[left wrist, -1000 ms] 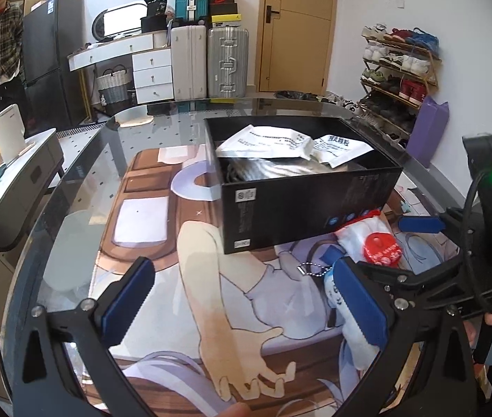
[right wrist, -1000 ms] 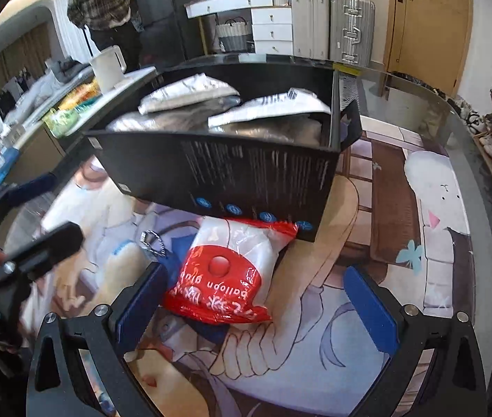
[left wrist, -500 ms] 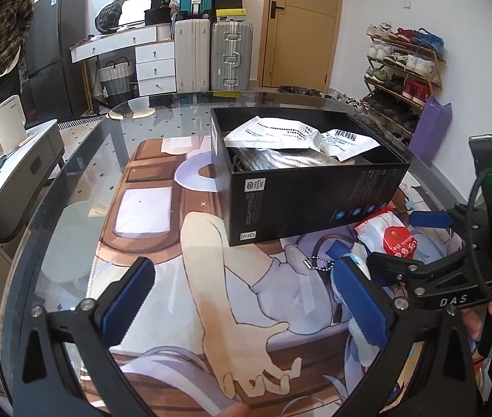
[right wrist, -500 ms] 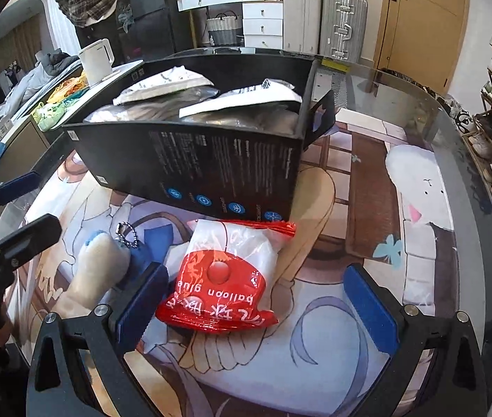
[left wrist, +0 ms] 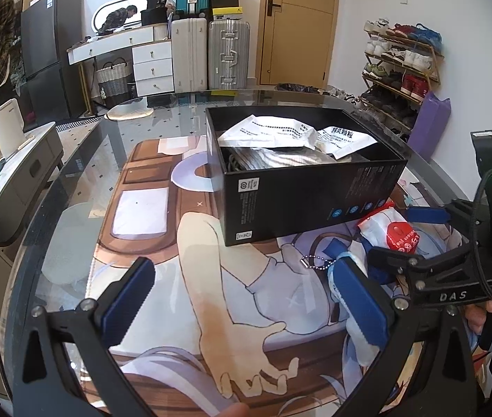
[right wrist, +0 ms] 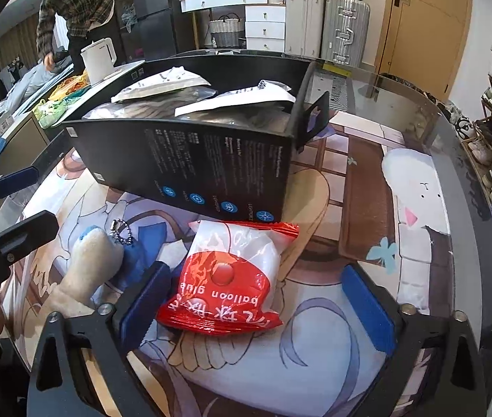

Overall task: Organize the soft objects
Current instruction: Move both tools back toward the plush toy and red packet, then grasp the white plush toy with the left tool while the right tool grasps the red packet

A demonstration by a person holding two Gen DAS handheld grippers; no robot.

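Squarely between the gaping right claw fingers, the balloon-glue packet.

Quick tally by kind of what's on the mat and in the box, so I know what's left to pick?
Red and white balloon glue packet on the mat, between the open right gripper fingers: 1
Plush keychain toy on the mat: 1
White printed pouches in the black box: 2
Silver foil bag under them: at least 1
Total: 5 visible

Home: shoe rack, suitcases, fridge.
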